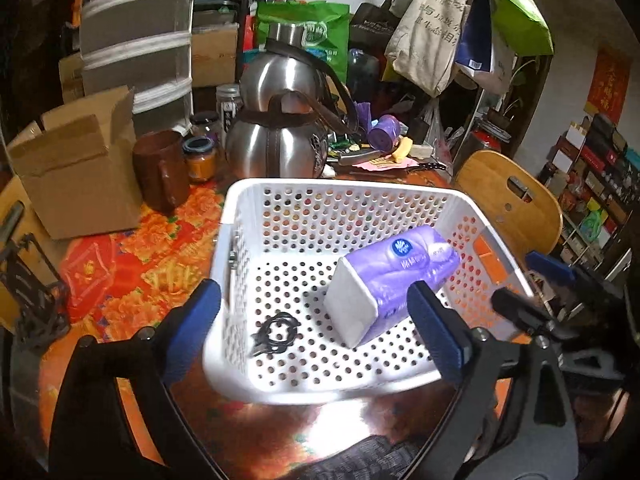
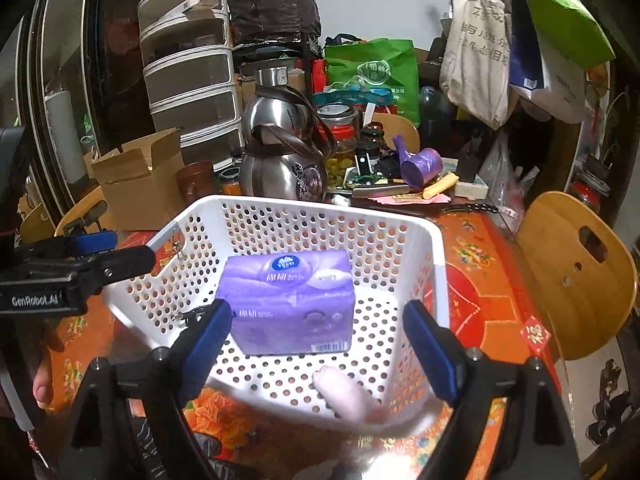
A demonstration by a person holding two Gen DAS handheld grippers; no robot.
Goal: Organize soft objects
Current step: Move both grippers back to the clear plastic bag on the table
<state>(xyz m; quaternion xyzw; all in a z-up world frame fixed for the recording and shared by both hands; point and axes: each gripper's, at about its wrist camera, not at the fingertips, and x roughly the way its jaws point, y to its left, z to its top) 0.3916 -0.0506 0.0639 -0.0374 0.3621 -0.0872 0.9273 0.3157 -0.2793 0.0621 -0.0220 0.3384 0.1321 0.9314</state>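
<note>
White basket (image 2: pixel 400 236) with purple tissue pack (image 2: pixel 288 300), black hair tie (image 1: pixel 276 330), pale soft item (image 2: pixel 348 396); both jaws wide, empty.

"GenRobot.AI" on left tongs (image 2: pixel 92 256), barcode on purple tissue pack (image 2: pixel 288 300)

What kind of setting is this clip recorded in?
Most likely a cluttered home dining or storage room: tote bags hang on the wall, steel kettles crowd a floral-clothed table, and a wooden chair stands beside it.

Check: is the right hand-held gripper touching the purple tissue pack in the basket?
Apart. The right wrist view shows the right hand-held gripper open, its fingers clear of the purple tissue pack.
</note>
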